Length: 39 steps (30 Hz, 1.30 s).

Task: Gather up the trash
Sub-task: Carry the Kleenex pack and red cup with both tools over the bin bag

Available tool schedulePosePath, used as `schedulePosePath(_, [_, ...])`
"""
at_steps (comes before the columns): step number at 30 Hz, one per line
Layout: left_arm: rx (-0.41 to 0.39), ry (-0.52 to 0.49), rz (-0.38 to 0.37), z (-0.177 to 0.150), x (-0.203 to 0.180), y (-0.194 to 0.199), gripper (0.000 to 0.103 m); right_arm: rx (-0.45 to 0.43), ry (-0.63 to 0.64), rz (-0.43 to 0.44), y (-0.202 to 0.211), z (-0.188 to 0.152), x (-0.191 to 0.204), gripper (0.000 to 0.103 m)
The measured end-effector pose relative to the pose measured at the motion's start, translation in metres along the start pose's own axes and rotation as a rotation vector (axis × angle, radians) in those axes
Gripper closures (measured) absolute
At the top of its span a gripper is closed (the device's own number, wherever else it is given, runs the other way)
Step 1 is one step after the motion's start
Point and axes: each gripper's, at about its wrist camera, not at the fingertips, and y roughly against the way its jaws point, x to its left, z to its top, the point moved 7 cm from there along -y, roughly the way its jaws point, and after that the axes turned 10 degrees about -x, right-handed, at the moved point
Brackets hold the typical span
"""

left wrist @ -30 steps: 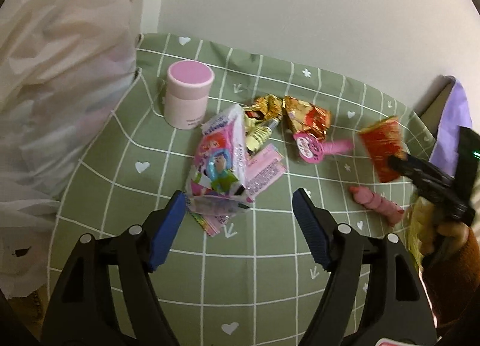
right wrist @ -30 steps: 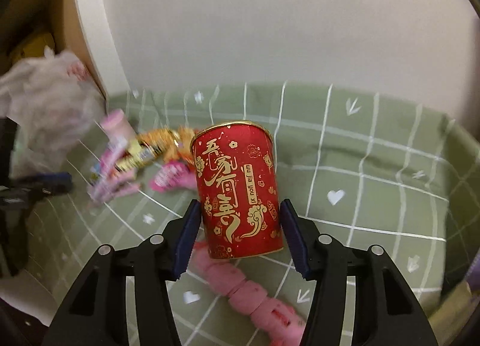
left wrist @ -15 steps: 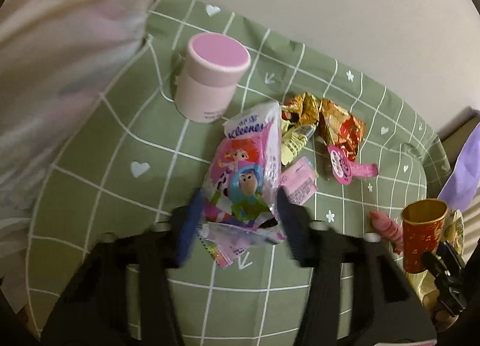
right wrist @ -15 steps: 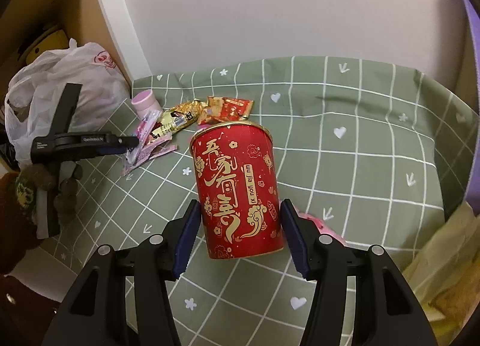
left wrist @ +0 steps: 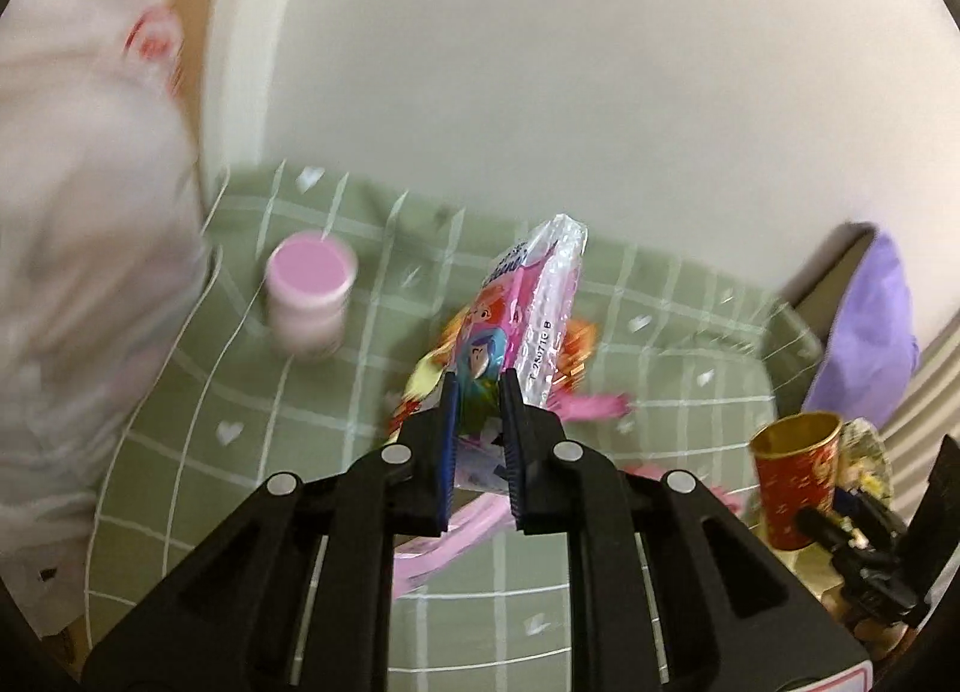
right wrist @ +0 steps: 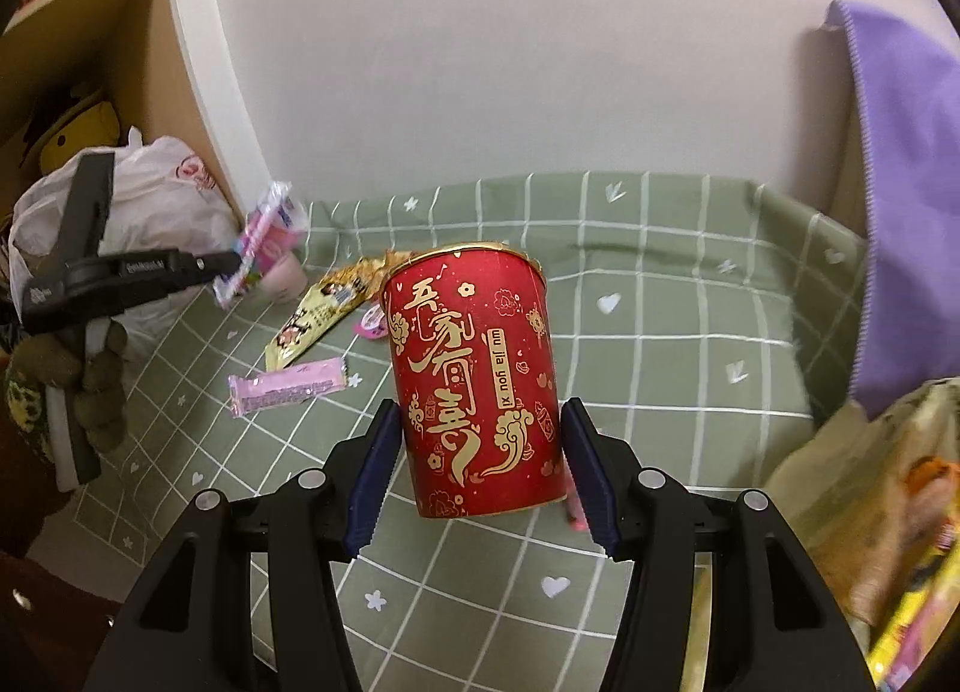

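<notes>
My left gripper has its jaws closing on a pink cartoon snack packet, whose lower end is pinched between the blue pads. The packet hangs above the green checked cloth. In the right wrist view the same packet sticks up from the left gripper at the far left. My right gripper is shut on an upright red can with gold lettering, held off the cloth. That red can also shows at the lower right of the left wrist view.
A pink jar, a gold wrapper and a pink wrapper lie on the cloth. A white plastic bag stands left by a wooden shelf. A purple cloth and a yellowish bag are on the right.
My left gripper went from open around the pink packet to closed on it and lifted it off the cloth. The right gripper carried the red can back and to the right.
</notes>
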Motion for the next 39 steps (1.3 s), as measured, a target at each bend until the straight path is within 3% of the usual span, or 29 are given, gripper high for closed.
schedulePosePath(4, [-0.057,-0.065,-0.089,0.025,-0.045,0.013,0.09,-0.061,-0.014,-0.053,0.027,0.013,-0.011,0.051])
schedulePosePath(8, [-0.099,-0.142,-0.227,0.042,-0.107,0.024,0.09,-0.143,-0.014,-0.135,0.068,0.031,-0.027,0.051])
schedulePosePath(14, [-0.094,-0.272,-0.433,0.038,-0.197,0.037,0.09,-0.229,-0.043,-0.284,0.131,0.037,-0.058,0.051])
schedulePosePath(22, [-0.021,-0.455,-0.648,-0.001,-0.287,0.049,0.09,-0.292,-0.144,-0.482,0.2,0.02,-0.103,0.051])
schedulePosePath(28, [0.054,-0.554,-0.764,-0.039,-0.336,0.048,0.09,-0.32,-0.218,-0.629,0.253,0.002,-0.135,0.051])
schedulePosePath(32, [0.126,-0.611,-0.825,-0.071,-0.372,0.042,0.09,-0.33,-0.255,-0.677,0.278,-0.007,-0.151,0.051])
schedulePosePath(39, [0.271,-0.71,-0.851,-0.129,-0.411,0.018,0.09,-0.312,-0.29,-0.711,0.289,-0.022,-0.167,0.051])
